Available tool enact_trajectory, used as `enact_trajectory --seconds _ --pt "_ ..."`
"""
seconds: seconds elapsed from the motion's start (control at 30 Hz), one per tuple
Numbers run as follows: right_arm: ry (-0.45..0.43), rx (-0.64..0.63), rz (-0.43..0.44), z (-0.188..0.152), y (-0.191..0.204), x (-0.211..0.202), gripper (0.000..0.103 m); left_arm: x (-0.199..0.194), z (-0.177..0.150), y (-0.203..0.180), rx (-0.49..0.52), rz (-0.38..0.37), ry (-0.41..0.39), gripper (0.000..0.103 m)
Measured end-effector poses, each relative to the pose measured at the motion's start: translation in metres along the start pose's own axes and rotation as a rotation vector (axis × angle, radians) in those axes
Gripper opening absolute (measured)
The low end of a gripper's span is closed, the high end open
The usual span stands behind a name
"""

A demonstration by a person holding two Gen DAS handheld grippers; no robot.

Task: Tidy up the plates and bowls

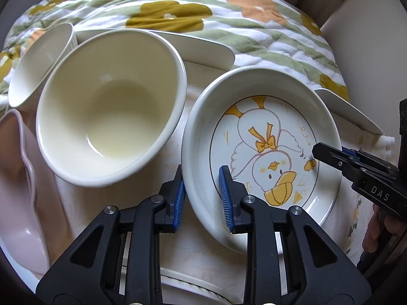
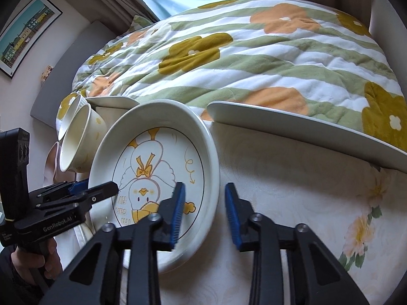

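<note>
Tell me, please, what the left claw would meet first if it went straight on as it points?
Most likely the rim of the duck plate, which sits between the fingers of the left claw.

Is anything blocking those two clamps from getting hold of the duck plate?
Nothing visible does. The left gripper already straddles the duck plate at its near rim, one pad outside and one inside. The right gripper does the same on the opposite rim. The cream bowl sits beside the plate, clear of both.

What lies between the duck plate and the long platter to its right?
Only bare tablecloth separates the duck plate from the long platter; the right wrist view shows it.
</note>
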State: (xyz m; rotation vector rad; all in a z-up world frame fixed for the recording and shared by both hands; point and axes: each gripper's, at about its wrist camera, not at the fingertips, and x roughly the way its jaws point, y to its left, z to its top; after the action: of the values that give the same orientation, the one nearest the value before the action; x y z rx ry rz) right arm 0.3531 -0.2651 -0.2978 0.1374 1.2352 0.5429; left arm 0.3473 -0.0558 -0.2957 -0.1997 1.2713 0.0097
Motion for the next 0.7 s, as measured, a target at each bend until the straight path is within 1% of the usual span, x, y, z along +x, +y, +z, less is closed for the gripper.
enact_trajectory --seconds 0.03,0.07,0.23,0.43,0.7 --pt "0.0 -0.002 0.001 0.0 0.0 0.002 0.016 0.0 0.0 0.0 0.0 0.004 -0.004 0.022" --pt "-0.004 -0.003 0.0 0.001 0.0 0.002 0.016 0.0 0.001 0.0 -0.003 0.004 -0.006 0.022" --pt "-0.004 -0.01 0.017 0.002 -0.002 0.002 0.016 0.0 0.001 0.001 -0.006 0.001 -0.01 0.021" --pt "-0.009 -0.014 0.023 0.001 -0.001 0.0 0.016 -0.003 -0.001 0.005 -0.026 -0.018 -0.007 0.018" --pt "-0.033 -0.021 0.016 -0.003 0.001 -0.009 0.016 -0.016 -0.004 0.001 -0.018 -0.047 -0.043 0.018"
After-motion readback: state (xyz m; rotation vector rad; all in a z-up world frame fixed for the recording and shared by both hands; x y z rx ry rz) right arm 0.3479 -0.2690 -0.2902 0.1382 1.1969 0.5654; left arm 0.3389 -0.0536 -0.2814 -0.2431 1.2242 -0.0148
